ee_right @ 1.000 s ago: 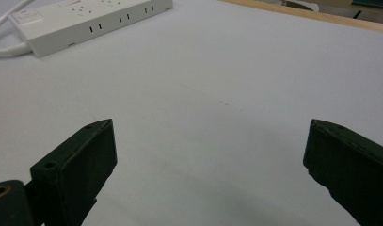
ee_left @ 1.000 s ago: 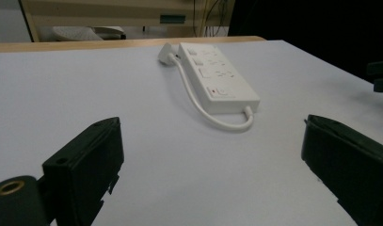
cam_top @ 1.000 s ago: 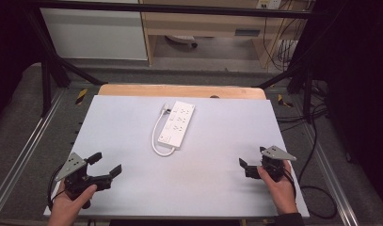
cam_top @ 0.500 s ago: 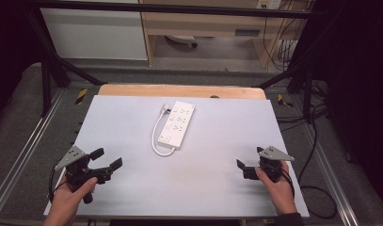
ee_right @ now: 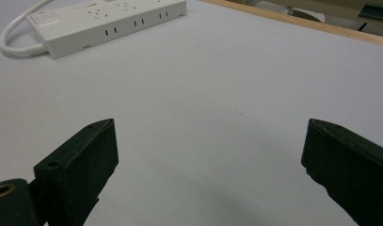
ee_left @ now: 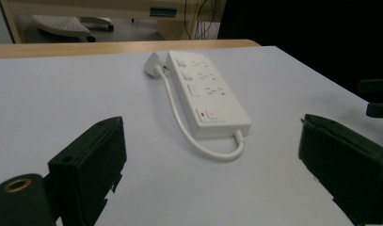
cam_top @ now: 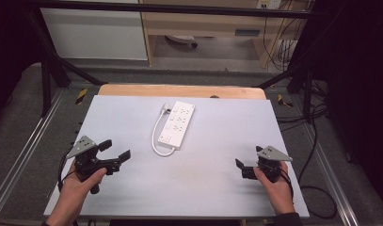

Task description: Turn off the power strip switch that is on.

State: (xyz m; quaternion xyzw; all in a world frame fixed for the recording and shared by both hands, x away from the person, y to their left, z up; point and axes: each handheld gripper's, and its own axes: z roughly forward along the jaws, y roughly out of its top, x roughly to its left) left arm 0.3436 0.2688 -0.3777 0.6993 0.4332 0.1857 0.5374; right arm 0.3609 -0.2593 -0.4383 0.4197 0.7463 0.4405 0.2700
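Black tongs sit in both of your hands at the near edge of the pale grey worktop [cam_top: 217, 188]. Your left hand [cam_top: 78, 186] comes in from the near left corner, wrist angled so the left tongs [cam_top: 115, 151] aim toward the middle of the worktop; their jaws stand wide apart with nothing between them. Your right hand [cam_top: 274, 186] rests at the near right, and the right tongs [cam_top: 240, 165] point left across the worktop, low over the surface; the right gripper view shows their jaws wide apart too, with bare worktop between. A grey three-cornered plate tops each tool.

Farther off, about midway across and well apart from both tongs, lies the white power strip [cam_top: 177, 125], flat, its length running near to far. Its white cable [cam_top: 156, 136] loops from the near end along its left side to the plug [cam_top: 165, 109] at the far end. Beyond it, a wooden edge [cam_top: 179, 91] borders the worktop's far side.
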